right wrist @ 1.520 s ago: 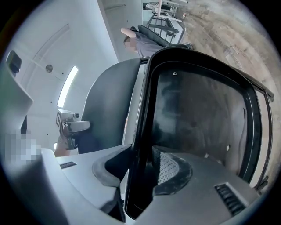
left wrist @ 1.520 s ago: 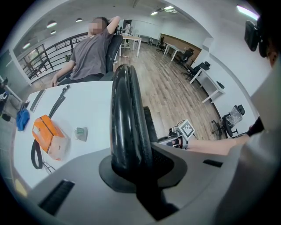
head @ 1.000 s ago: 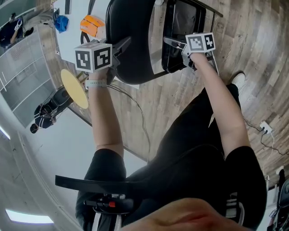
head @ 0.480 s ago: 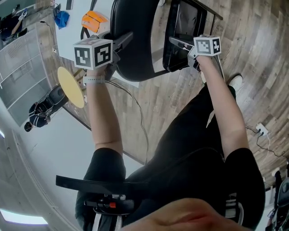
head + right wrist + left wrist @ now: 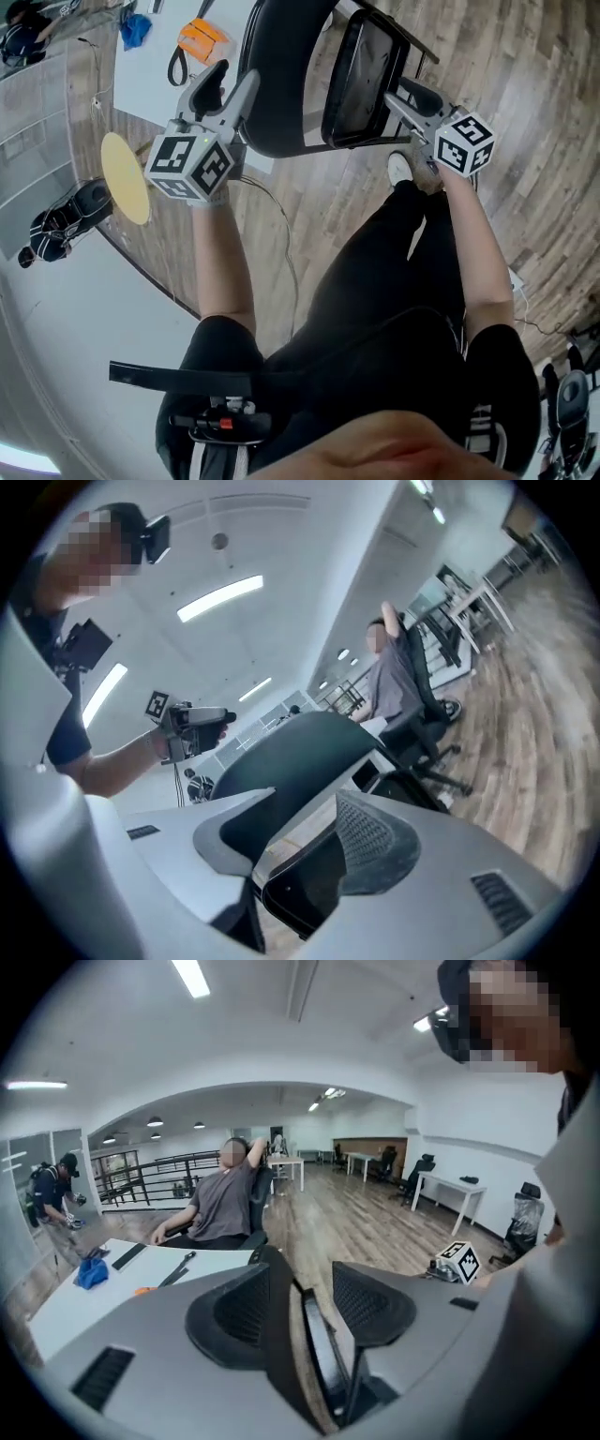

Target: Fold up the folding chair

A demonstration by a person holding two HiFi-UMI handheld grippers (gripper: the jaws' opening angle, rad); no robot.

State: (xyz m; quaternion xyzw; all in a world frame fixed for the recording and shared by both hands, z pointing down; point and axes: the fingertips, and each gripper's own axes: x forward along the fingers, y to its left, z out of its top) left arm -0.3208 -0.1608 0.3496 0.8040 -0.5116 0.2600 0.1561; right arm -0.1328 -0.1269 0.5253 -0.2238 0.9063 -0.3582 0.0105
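While the folding chair point(image 5: 281, 103) stands at twelve o'clock, the left gripper point(image 5: 230, 84) at eleven and right gripper point(image 5: 409, 99) at one hold jaws spread, just opening, chair edges between them ungripped.

The folding chair point(image 5: 281, 84) at the top centre of the head view had a backrest of smooth black plastic with a dull sheen, while its seat panel point(image 5: 361, 80) just to the right was glossier and caught pale reflections. The floor point(image 5: 534, 112) on the right was grained, grey-brown wood plank with a low satin finish, and the table point(image 5: 141, 75) at upper left had a smooth, matt white top with a crumpled blue cloth point(image 5: 136, 30) on it. The person's trousers point(image 5: 375, 272) in the middle were matt black cloth
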